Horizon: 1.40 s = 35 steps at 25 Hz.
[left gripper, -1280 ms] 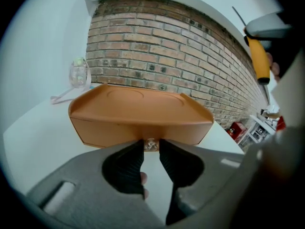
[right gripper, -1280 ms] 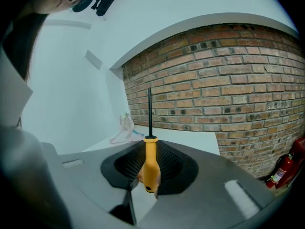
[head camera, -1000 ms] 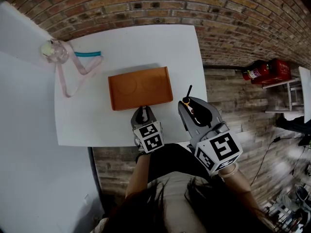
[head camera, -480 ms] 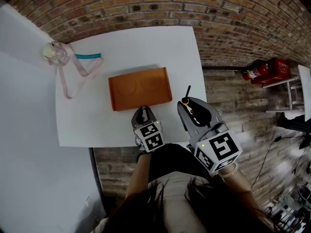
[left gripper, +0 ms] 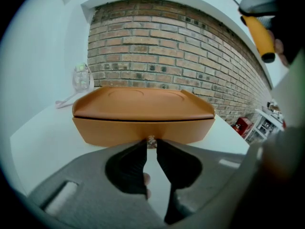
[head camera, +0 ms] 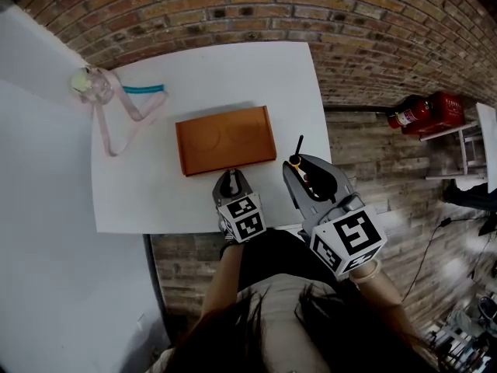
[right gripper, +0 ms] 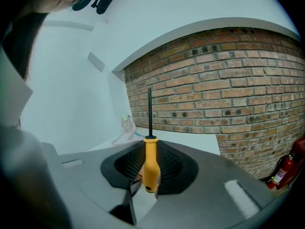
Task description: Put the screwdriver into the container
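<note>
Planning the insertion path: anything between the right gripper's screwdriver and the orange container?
Nothing. In the head view only bare white table separates the container from the screwdriver held in the right gripper.

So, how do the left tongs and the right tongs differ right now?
The left tongs pinch the small metal knob on the closed orange rectangular container; the right tongs clamp the yellow-handled screwdriver. The left tongs sit low at the white table; the right tongs are higher. Both are grey.
</note>
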{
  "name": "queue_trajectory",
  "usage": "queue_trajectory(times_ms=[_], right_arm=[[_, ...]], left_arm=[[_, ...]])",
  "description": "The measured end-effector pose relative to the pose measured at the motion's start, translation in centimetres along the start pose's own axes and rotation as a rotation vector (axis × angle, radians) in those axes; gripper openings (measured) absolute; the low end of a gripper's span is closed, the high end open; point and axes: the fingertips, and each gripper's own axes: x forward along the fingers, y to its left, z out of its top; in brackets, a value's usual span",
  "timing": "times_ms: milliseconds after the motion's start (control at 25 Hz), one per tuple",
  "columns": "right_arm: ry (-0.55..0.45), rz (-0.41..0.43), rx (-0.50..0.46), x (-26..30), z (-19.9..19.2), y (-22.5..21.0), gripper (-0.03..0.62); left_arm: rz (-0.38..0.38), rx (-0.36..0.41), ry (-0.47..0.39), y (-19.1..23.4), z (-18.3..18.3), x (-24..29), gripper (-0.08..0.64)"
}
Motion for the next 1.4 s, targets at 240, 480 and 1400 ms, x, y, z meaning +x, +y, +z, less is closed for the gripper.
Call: queue_trajectory(times_ms=[240,480,1400], right_arm=[[0.0,0.013,-0.01,-0.1,0.1,0.9,0.075],[-0.002,0.023,-0.017,-0.4,0.1,1.7,0.074],[-0.018,0.021,-0.008,-1.7,-0.1,2.1,0.075]], left_arm=[[-0.003,0.007,0.0,-0.2,-0.4,-0.9,0.063],[-0.007,0.01,0.002,-0.3,-1.0,-1.5,0.063],[-0.003,0.014,0.012,-0.6,-2.6,-3.2,0.063]])
